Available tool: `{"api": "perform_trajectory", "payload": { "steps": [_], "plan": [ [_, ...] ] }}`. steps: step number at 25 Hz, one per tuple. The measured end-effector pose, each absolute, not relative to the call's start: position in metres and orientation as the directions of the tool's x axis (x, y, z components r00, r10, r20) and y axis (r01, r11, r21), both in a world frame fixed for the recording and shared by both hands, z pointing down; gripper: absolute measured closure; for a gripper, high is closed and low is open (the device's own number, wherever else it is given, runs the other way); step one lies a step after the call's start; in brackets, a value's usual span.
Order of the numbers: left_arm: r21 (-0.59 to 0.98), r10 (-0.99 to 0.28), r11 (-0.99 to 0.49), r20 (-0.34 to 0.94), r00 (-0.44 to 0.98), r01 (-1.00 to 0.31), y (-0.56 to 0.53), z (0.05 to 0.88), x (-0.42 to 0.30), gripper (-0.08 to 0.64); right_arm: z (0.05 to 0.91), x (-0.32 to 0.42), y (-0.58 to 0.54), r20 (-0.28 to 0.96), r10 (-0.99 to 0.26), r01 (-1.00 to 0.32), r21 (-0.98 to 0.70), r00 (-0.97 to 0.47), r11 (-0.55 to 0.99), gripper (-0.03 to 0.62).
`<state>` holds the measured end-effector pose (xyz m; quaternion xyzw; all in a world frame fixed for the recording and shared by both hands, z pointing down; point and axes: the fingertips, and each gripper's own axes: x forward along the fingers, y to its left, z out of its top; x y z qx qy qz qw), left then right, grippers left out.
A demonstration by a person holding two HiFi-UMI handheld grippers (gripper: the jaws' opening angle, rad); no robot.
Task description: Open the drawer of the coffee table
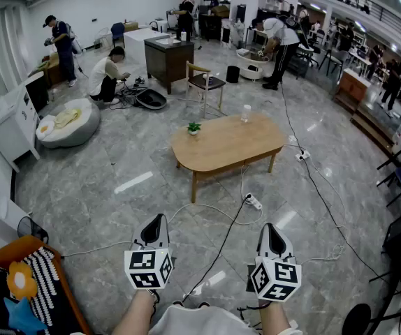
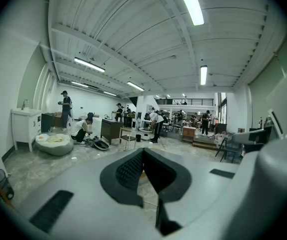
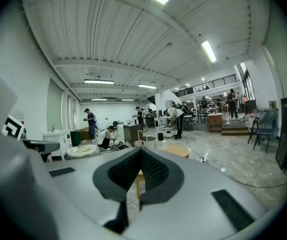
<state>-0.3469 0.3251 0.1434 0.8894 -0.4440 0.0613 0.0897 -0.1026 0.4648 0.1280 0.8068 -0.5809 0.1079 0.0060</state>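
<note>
An oval wooden coffee table [image 1: 228,145] stands on the marble floor a few steps ahead, with a small potted plant [image 1: 194,128] and a clear bottle [image 1: 246,113] on its top. No drawer front can be made out from here. The left gripper [image 1: 159,217] and right gripper [image 1: 267,226] are held side by side low in the head view, well short of the table. Both point towards it. The left gripper [image 2: 143,152] has its jaws together with nothing between them. The right gripper [image 3: 140,151] is shut the same way, and the table [image 3: 176,150] shows just beyond its tips.
Black and white cables [image 1: 221,246] and a power strip [image 1: 253,202] lie on the floor between me and the table. A wooden chair [image 1: 205,82], a dark cabinet [image 1: 168,58] and a beanbag [image 1: 68,123] stand beyond. An orange seat with cushions [image 1: 19,285] is at bottom left. Several people work at the back.
</note>
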Motion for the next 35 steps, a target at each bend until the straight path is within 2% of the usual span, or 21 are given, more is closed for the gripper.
{"api": "perform_trajectory", "payload": {
  "steps": [5, 11, 22, 24, 28, 33, 35],
  "plan": [
    [0.109, -0.779, -0.588, 0.194, 0.597, -0.802, 0.327, 0.148, -0.351, 0.566, 0.133, -0.108, 0.468, 0.191, -0.935, -0.939, -0.113, 0.299, -0.324, 0.594],
    [0.109, -0.773, -0.594, 0.196, 0.603, -0.797, 0.327, 0.148, -0.35, 0.566, 0.148, -0.102, 0.47, 0.221, -0.931, -0.912, -0.232, 0.289, -0.338, 0.592],
    [0.162, -0.744, -0.626, 0.165, 0.647, -0.762, 0.327, 0.139, -0.354, 0.563, 0.151, -0.1, 0.477, 0.229, -0.918, -0.896, -0.238, 0.324, -0.375, 0.592],
    [0.164, -0.742, -0.631, 0.157, 0.652, -0.758, 0.327, 0.137, -0.352, 0.484, 0.153, -0.097, 0.477, 0.235, -0.917, -0.896, -0.237, 0.322, -0.375, 0.592],
    [0.159, -0.753, -0.621, 0.15, 0.641, -0.767, 0.328, 0.136, -0.356, 0.477, 0.157, -0.096, 0.473, 0.25, -0.921, -0.905, -0.23, 0.3, -0.357, 0.592],
    [0.175, -0.759, -0.61, 0.152, 0.633, -0.773, 0.32, 0.137, -0.359, 0.373, 0.144, -0.091, 0.45, 0.224, -0.937, -0.922, -0.223, 0.268, -0.317, 0.592],
    [0.171, -0.755, -0.615, 0.152, 0.637, -0.77, 0.316, 0.14, -0.355, 0.309, 0.145, -0.087, 0.442, 0.217, -0.941, -0.923, -0.229, 0.261, -0.309, 0.592]
  ]
}}
